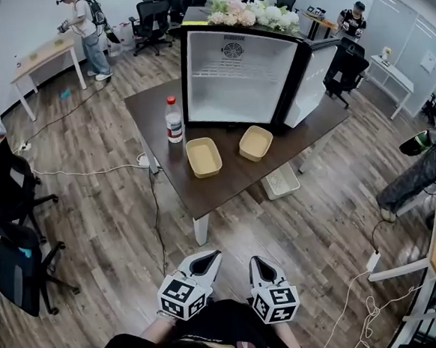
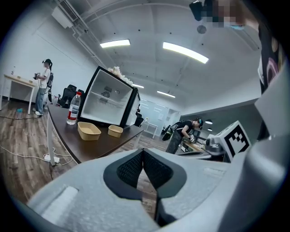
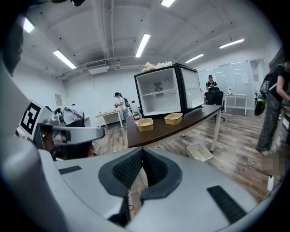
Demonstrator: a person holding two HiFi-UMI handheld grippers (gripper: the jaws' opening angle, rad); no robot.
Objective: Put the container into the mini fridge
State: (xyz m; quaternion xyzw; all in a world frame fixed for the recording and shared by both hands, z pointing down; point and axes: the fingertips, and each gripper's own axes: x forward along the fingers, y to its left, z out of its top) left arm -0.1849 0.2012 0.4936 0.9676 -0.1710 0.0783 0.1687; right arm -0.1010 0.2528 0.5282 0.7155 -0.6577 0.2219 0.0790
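Note:
Two tan containers sit on the dark brown table (image 1: 226, 180), in front of the open mini fridge (image 1: 233, 74): a larger one (image 1: 203, 156) on the left and a smaller one (image 1: 255, 142) on the right. The fridge door (image 1: 312, 83) is swung open to the right. The inside is white and bare. My left gripper (image 1: 207, 261) and right gripper (image 1: 257, 267) are both shut with nothing held, side by side over the floor well short of the table. In the left gripper view the containers (image 2: 89, 130) (image 2: 115, 131) lie far ahead. The right gripper view shows them (image 3: 145, 124) (image 3: 173, 118) too.
A water bottle (image 1: 173, 120) with a red cap stands on the table left of the fridge. A white basket (image 1: 282, 180) sits under the table's right side. Cables (image 1: 90, 170) cross the wood floor. Office chairs (image 1: 13, 200) stand at left; people work at the back.

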